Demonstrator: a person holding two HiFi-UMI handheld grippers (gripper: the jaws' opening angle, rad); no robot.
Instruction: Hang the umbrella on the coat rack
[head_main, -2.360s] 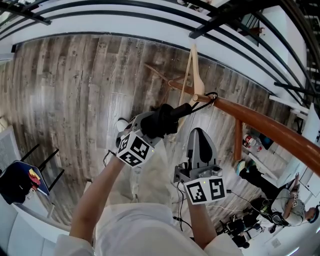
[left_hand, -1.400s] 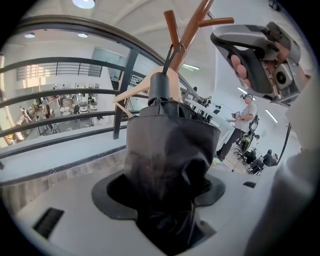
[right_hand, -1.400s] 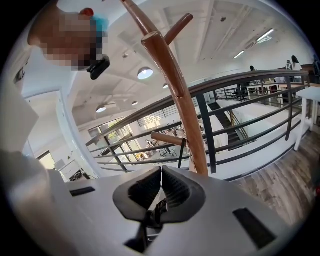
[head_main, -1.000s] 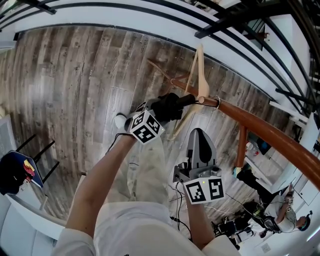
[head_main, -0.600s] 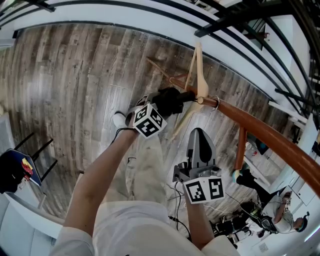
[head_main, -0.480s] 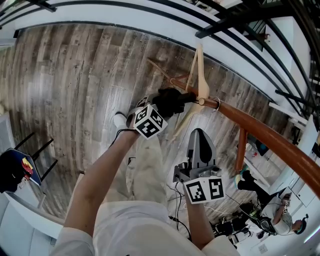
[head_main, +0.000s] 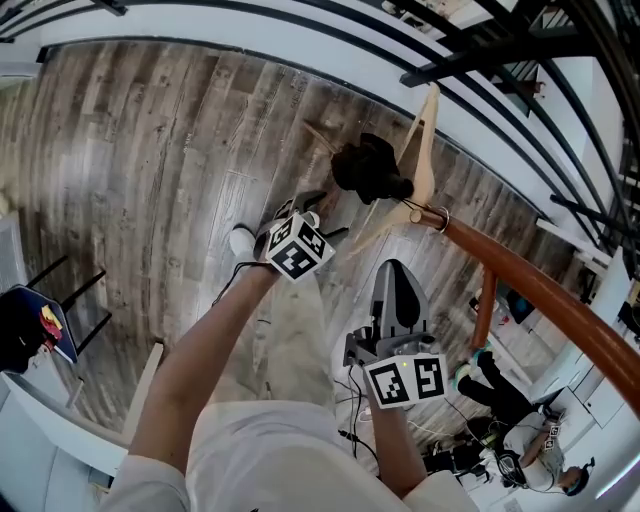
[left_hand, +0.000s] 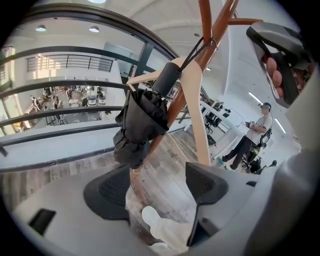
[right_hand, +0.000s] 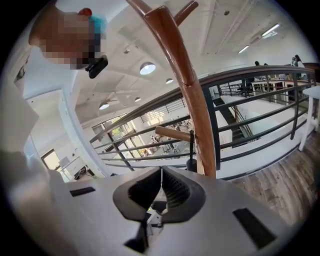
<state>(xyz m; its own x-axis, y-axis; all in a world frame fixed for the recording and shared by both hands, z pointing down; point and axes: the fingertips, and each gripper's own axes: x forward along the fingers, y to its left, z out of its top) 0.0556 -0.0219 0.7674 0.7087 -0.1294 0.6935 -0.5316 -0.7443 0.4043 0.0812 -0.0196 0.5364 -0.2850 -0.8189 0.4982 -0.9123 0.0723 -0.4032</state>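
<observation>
The umbrella (left_hand: 142, 120) hangs on the coat rack (left_hand: 200, 55), apparently by its strap (left_hand: 196, 49). The left tool (left_hand: 157, 187) is opening wide and is empty, releasing the load. The right tool (right_hand: 161, 192) is closed, empty and idle.

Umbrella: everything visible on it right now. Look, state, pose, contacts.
The umbrella is a black compact folding type with its fabric loosely bunched. It hangs handle up from a thin black cord loop hooked over a peg of the brown wooden coat rack. It lies along the rack's pole, beside a pale wooden hanger. The left hand-held gripper sits below it with its jaws opening and its pads clear of the fabric. Nothing grips the umbrella.
</observation>
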